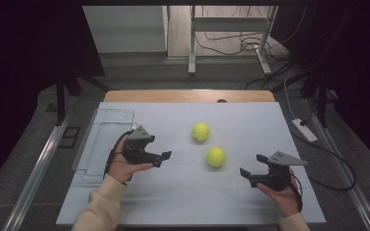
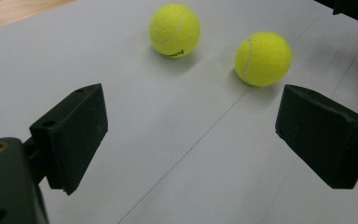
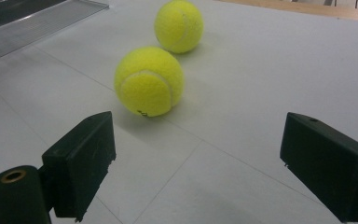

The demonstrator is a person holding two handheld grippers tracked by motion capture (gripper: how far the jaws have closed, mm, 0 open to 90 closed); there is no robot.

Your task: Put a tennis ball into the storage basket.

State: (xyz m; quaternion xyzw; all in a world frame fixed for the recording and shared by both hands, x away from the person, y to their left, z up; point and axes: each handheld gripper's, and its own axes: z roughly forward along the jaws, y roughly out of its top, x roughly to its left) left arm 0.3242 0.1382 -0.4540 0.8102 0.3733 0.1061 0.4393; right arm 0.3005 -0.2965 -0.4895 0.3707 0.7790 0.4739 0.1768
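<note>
Two yellow tennis balls lie on the white table top point(image 1: 188, 192). The farther ball point(image 1: 200, 131) point(image 2: 174, 30) point(image 3: 178, 25) and the nearer ball point(image 1: 216, 156) point(image 2: 263, 58) point(image 3: 149, 80) sit close together but apart. My left gripper point(image 1: 162, 159) point(image 2: 191, 140) is open, held left of the balls and pointing at them, with nothing between its jaws. To the right of the nearer ball, my right gripper point(image 1: 252, 165) point(image 3: 196, 163) is open too and points left at that ball, which lies a short way ahead of its jaws.
A clear plastic tray point(image 1: 107, 118) point(image 3: 42, 21) lies empty at the table's left edge, just behind my left hand. A wooden strip point(image 1: 188, 96) runs along the far edge. Cables and a power strip point(image 1: 304, 130) lie on the floor to the right.
</note>
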